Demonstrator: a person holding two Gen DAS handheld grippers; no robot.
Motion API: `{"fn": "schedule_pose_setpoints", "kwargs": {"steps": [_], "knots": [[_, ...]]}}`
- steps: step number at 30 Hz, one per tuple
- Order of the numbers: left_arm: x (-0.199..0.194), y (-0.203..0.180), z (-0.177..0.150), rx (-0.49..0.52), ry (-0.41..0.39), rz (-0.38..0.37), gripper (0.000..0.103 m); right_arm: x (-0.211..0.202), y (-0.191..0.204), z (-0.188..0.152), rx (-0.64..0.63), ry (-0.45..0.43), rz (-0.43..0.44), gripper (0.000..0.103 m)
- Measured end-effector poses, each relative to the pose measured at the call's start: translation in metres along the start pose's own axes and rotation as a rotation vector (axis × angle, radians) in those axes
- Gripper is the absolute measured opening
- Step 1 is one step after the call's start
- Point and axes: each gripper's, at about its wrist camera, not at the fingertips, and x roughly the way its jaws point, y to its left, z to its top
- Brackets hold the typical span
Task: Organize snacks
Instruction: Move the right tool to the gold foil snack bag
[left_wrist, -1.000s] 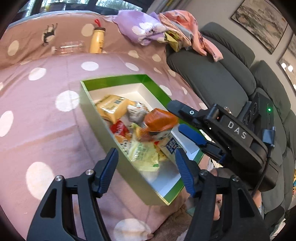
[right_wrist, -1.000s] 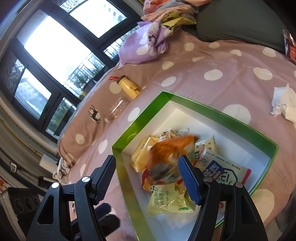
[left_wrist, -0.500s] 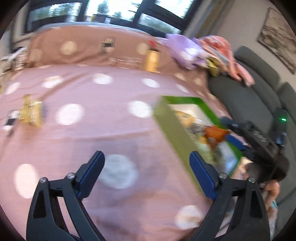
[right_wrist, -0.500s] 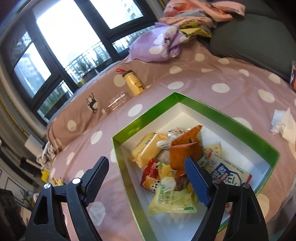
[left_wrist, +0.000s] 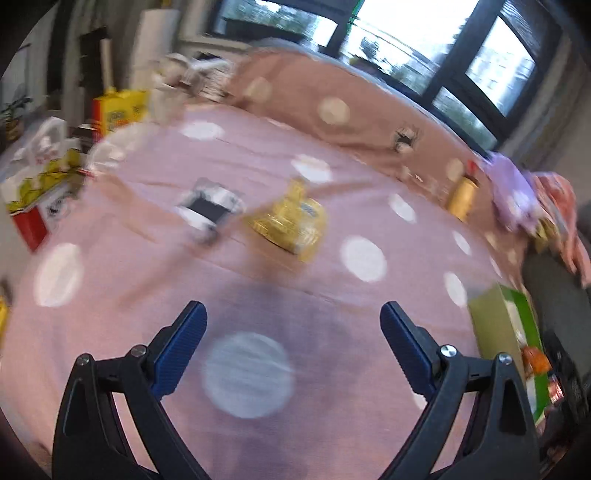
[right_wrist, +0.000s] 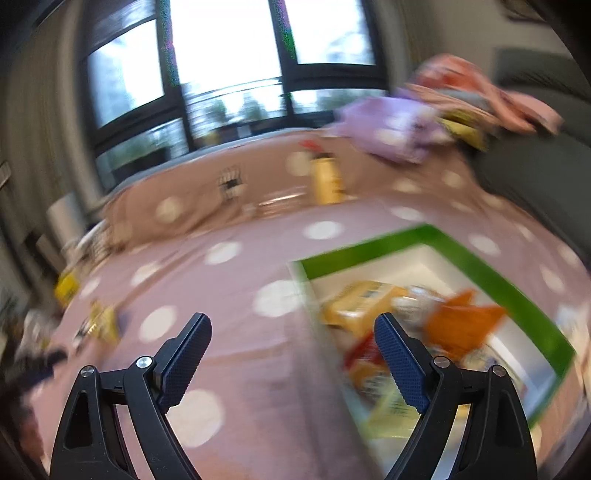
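My left gripper (left_wrist: 291, 321) is open and empty above the pink dotted cloth. Ahead of it lie a gold snack packet (left_wrist: 290, 225) and a black-and-white packet (left_wrist: 207, 210). The green-rimmed box (left_wrist: 506, 325) sits at the right edge of that view. In the right wrist view my right gripper (right_wrist: 293, 332) is open and empty, over the left wall of the green box (right_wrist: 369, 247). The box holds several snacks, among them an orange packet (right_wrist: 461, 325) and a yellow packet (right_wrist: 358, 302). A gold packet (right_wrist: 103, 321) lies far left on the cloth.
A yellow bottle (left_wrist: 463, 195) stands at the back of the table; it also shows in the right wrist view (right_wrist: 325, 181). Purple and pink clothes (right_wrist: 406, 129) lie on the grey sofa (right_wrist: 535, 173). Red and yellow boxes (left_wrist: 37, 199) sit at the left edge. Both views are blurred.
Both grippers have swung left, away from the box. The orange packet that was between the right fingers now lies in the box. The left view now faces the loose packets.
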Motion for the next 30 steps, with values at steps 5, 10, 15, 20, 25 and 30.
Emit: {"fn": "schedule_pose_setpoints", "kwargs": {"steps": [5, 10, 15, 20, 25, 30], "knots": [[-0.019, 0.026, 0.013, -0.016, -0.009, 0.022, 0.095, 0.024, 0.055, 0.001, -0.052, 0.089, 0.103, 0.090], [-0.027, 0.055, 0.021, -0.092, 0.007, -0.003, 0.095, 0.063, 0.123, 0.005, -0.079, 0.266, 0.337, 0.090], [-0.030, 0.080, 0.028, -0.166, 0.022, -0.004, 0.095, 0.108, 0.201, 0.016, -0.170, 0.319, 0.348, 0.090], [-0.025, 0.100, 0.031, -0.219, 0.051, 0.022, 0.095, 0.167, 0.270, 0.019, -0.315, 0.424, 0.328, 0.090], [-0.022, 0.111, 0.035, -0.241, 0.062, 0.008, 0.095, 0.215, 0.282, 0.004, -0.226, 0.531, 0.260, 0.090], [-0.017, 0.110, 0.036, -0.235, 0.079, 0.002, 0.095, 0.230, 0.276, -0.016, -0.170, 0.552, 0.221, 0.078]]}}
